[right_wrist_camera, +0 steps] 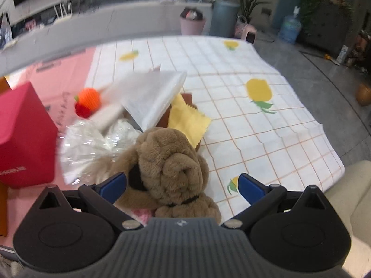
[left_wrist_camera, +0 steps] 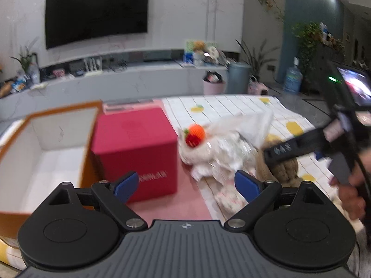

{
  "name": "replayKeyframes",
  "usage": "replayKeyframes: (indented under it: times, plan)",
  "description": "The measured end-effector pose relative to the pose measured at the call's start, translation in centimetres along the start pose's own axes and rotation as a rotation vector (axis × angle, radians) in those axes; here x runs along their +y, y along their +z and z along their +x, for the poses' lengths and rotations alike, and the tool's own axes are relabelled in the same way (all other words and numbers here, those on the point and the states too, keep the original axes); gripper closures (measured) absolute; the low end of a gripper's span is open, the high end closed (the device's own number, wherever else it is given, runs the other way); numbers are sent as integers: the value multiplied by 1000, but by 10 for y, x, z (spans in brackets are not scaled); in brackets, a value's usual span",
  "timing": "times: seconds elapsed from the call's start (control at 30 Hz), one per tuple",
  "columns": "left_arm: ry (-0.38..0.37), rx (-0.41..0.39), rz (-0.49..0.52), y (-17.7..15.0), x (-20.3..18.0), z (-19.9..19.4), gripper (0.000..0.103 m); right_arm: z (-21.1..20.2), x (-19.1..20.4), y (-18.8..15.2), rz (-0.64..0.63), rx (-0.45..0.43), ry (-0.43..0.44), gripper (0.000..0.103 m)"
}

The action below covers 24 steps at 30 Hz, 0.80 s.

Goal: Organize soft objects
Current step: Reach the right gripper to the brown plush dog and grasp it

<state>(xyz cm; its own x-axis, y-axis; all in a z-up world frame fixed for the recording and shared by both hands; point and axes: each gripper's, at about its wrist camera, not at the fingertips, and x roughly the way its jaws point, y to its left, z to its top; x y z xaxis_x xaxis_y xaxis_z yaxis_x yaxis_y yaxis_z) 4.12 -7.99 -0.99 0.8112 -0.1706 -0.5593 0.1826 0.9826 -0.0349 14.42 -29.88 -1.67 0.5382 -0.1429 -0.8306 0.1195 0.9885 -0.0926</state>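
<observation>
Right gripper (right_wrist_camera: 182, 186) jaws spread wide, empty, straddling brown plush dog toy (right_wrist_camera: 169, 162) lying on checked pineapple-print tablecloth (right_wrist_camera: 266, 127), left gripper (left_wrist_camera: 185, 185) jaws wide apart, empty, before red cardboard cube box (left_wrist_camera: 136, 148), open orange-rimmed white box (left_wrist_camera: 46, 148) leftward

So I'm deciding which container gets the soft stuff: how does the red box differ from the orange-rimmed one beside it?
The red box is a closed cube; the orange-rimmed box stands open on top, showing a white inside. The red box is one solid colour with small pale lettering low on its front; the orange-rimmed box has orange outer walls. In the left wrist view, the orange-rimmed box looks wider. Both sit side by side on the pink surface.
</observation>
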Motion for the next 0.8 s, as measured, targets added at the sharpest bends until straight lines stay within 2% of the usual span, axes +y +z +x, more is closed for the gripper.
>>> replayKeyframes:
  times: [0.1,0.27,0.33,0.4,0.43,0.47,0.5,0.57,0.67,0.73,0.8]
  plan:
    - [-26,17,19,-7,0,5,0,12,1,-3,-18,7,19,3]
    - [-55,41,-18,-14,4,12,0,23,0,-6,1,35,63,6]
    - [-85,50,-32,-19,6,14,0,26,-3,-7,25,35,106,14]
    - [-117,62,-27,-22,6,15,0,31,-5,-8,54,47,142,33]
    - [-122,61,-26,-24,6,14,0,32,-5,-8,57,48,132,36]
    - [-122,61,-27,-25,5,13,0,31,-5,-8,52,44,114,46]
    - [-121,63,-26,-26,5,13,0,29,-6,-8,55,41,114,49]
    - [-121,69,-27,-28,6,11,0,20,-10,-11,67,33,118,51]
    - [-114,69,-30,-29,8,8,0,-4,-16,-21,59,-20,55,50]
    - [-105,71,-32,-30,9,7,0,-14,-29,-27,126,-31,19,46]
    - [-94,93,-24,-30,8,9,0,-9,-46,-31,206,16,16,45]
